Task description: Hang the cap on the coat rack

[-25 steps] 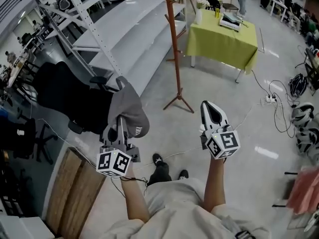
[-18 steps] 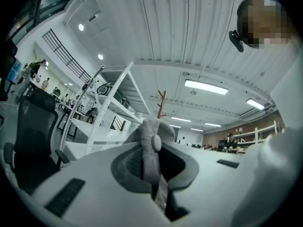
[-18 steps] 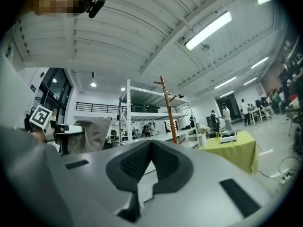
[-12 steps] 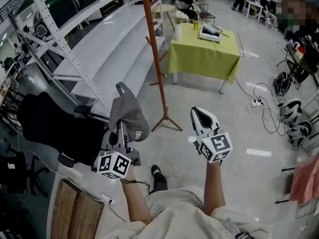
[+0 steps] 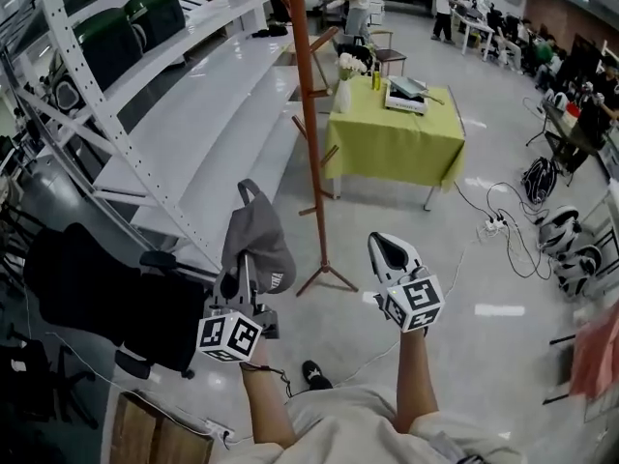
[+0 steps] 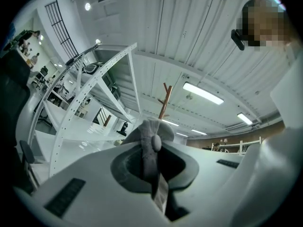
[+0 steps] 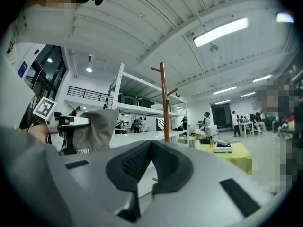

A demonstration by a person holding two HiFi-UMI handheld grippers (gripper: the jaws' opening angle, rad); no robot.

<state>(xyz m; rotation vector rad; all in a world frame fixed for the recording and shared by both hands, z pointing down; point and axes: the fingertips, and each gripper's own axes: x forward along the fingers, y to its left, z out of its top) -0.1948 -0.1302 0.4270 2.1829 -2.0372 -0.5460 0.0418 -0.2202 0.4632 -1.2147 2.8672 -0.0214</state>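
We are clamping the grey cap point(image 5: 261, 240) in our left gripper point(image 5: 243, 261), crown above the jaws. Our right gripper point(image 5: 387, 244) is hovering alongside, closed and empty; the coat rack point(image 5: 308, 133) is standing beyond both.

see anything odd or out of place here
Nothing stands out. The cap hangs limp from the left gripper, pinched between its jaws, not yet on the coat rack, which stands upright. The right gripper is shut and empty.
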